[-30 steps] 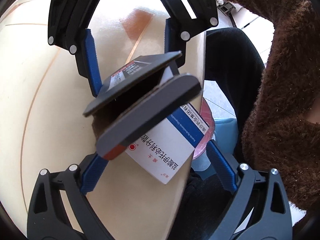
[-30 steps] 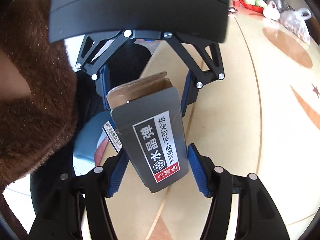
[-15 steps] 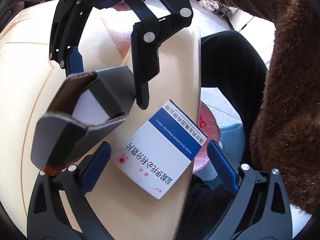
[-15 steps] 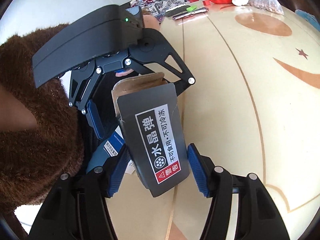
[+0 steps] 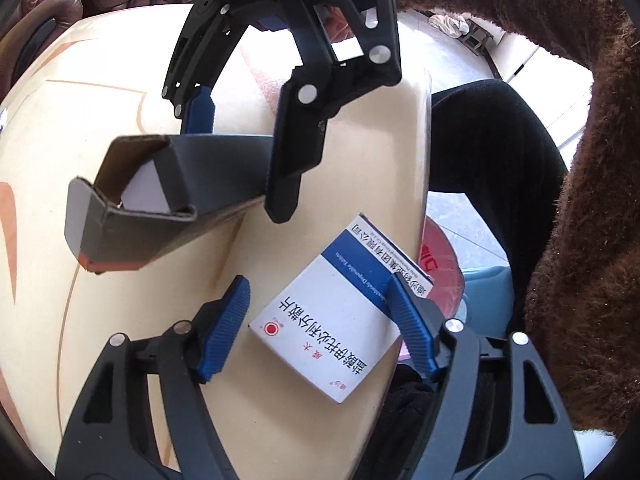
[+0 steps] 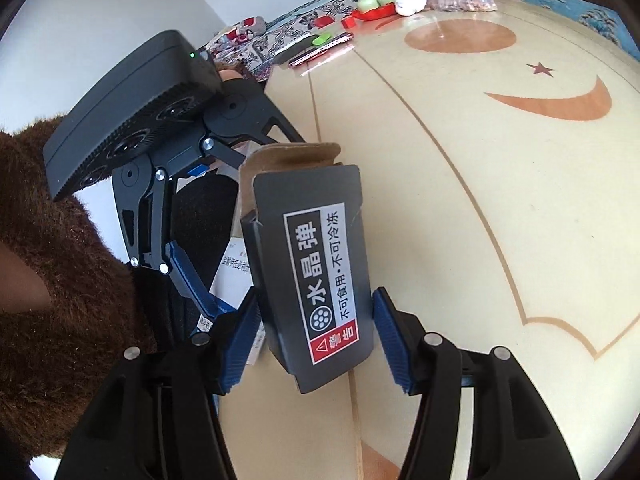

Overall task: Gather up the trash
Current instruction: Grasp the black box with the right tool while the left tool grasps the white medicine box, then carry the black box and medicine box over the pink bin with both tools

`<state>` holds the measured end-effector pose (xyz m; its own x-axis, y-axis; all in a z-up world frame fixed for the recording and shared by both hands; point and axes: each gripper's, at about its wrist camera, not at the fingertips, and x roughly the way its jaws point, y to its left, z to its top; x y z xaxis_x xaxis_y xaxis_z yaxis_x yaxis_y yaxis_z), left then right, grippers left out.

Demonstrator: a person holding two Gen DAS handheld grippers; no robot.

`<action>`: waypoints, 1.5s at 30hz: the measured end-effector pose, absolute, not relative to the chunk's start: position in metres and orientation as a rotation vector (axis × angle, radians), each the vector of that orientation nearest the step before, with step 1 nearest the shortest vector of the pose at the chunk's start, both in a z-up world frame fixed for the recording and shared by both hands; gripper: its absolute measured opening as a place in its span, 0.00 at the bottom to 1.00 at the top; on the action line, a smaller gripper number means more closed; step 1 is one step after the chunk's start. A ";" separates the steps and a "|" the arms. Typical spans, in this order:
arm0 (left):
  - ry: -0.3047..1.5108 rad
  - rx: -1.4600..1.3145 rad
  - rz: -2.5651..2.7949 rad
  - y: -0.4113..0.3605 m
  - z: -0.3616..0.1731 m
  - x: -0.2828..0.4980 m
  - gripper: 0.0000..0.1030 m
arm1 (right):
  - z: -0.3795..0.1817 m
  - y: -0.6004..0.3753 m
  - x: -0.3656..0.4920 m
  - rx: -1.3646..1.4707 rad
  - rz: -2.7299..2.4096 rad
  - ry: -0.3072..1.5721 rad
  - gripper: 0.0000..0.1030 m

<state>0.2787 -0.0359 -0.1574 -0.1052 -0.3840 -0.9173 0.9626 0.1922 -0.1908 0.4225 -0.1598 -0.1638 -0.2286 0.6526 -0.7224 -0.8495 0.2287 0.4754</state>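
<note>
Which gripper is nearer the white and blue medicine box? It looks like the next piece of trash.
Left. The left gripper is open around the medicine box; the right gripper holds the dark carton above the table.

The dark carton (image 6: 316, 276) bore "水晶弹", "不可食用·不可冷冻" and a red "警告" panel with a warning triangle, while the white-and-blue medicine box (image 5: 336, 316) carried Chinese print too distorted to read reliably.

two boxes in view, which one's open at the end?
The dark grey box, clamped in the right gripper: its end flap gapes, showing brown cardboard. The white-and-blue medicine box lies closed on the table edge.
</note>
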 end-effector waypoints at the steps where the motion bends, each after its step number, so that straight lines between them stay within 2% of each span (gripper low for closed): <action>1: 1.134 0.678 -1.301 -0.036 -0.158 0.280 0.69 | -0.164 -0.162 0.420 -0.222 1.406 1.129 0.54; 4: 1.201 0.645 -1.266 -0.038 -0.167 0.290 0.85 | -0.168 -0.163 0.409 -0.203 1.388 1.129 0.54; 10: 1.083 0.829 -1.278 -0.038 -0.156 0.260 0.86 | -0.168 -0.167 0.408 -0.191 1.371 1.127 0.54; 15: 1.017 1.130 -1.274 -0.049 -0.179 0.229 0.88 | -0.168 -0.166 0.398 -0.154 1.352 1.135 0.54; 16: 0.998 1.153 -1.276 -0.050 -0.182 0.227 0.92 | -0.168 -0.165 0.398 -0.153 1.348 1.134 0.54; 19: 0.993 1.117 -1.293 -0.053 -0.177 0.232 0.89 | -0.168 -0.168 0.395 -0.149 1.346 1.129 0.54; 20: 1.004 1.082 -1.302 -0.054 -0.173 0.237 0.82 | -0.168 -0.170 0.394 -0.147 1.346 1.127 0.54; 22: 1.020 1.037 -1.304 -0.054 -0.167 0.244 0.76 | -0.168 -0.171 0.393 -0.141 1.343 1.128 0.54; 32: 0.999 1.052 -1.233 -0.061 -0.167 0.235 0.75 | -0.160 -0.175 0.385 -0.138 1.310 1.099 0.53; 34: 1.015 1.014 -1.212 -0.062 -0.166 0.236 0.75 | -0.156 -0.176 0.384 -0.140 1.285 1.092 0.47; 35: 1.029 0.989 -1.208 -0.062 -0.165 0.237 0.75 | -0.154 -0.176 0.383 -0.135 1.279 1.099 0.25; 45: 1.054 0.868 -1.075 -0.053 -0.159 0.249 0.75 | -0.150 -0.168 0.370 -0.215 1.140 1.087 0.25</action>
